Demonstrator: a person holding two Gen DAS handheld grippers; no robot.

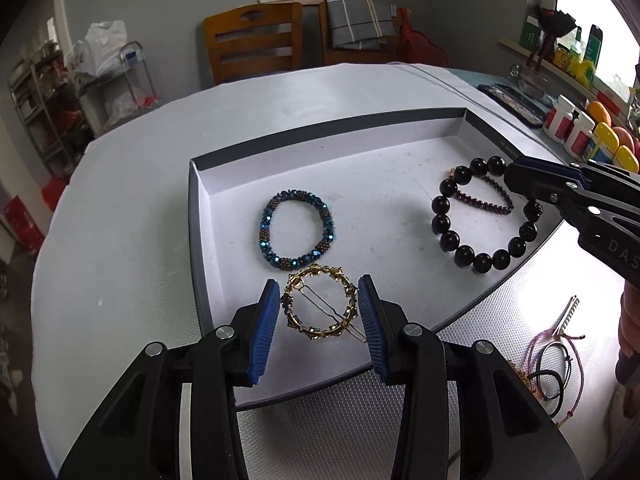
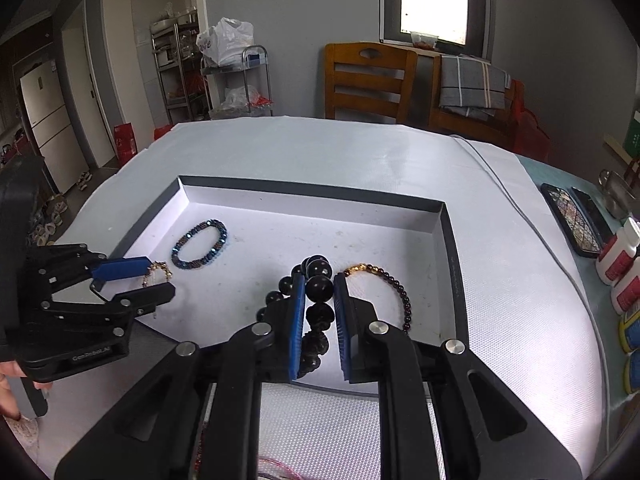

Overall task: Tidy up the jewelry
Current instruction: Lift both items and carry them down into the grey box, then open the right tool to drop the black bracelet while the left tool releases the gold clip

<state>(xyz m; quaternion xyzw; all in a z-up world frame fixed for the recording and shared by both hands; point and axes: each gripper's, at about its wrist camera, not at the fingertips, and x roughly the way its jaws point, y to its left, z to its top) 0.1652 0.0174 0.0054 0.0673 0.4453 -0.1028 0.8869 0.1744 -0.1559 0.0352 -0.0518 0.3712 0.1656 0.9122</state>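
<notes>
A shallow white tray with a dark rim (image 1: 320, 128) (image 2: 304, 190) holds the jewelry. A blue beaded bracelet (image 1: 296, 234) (image 2: 199, 245) lies at its left. A gold round hair clip (image 1: 320, 308) (image 2: 157, 273) lies at the front, between the open fingers of my left gripper (image 1: 319, 322) (image 2: 132, 280); contact is unclear. My right gripper (image 2: 319, 312) (image 1: 516, 184) is shut on the black bead bracelet (image 1: 480, 220) (image 2: 318, 292). A thin dark red bead bracelet (image 1: 486, 198) (image 2: 384, 280) lies beside it.
Loose cords and a small comb (image 1: 560, 352) lie on the textured mat at the front right. Bottles (image 1: 568, 126) (image 2: 620, 264) and phones (image 2: 572, 220) stand at the table's right edge. Wooden chairs (image 2: 368, 80) stand behind the table.
</notes>
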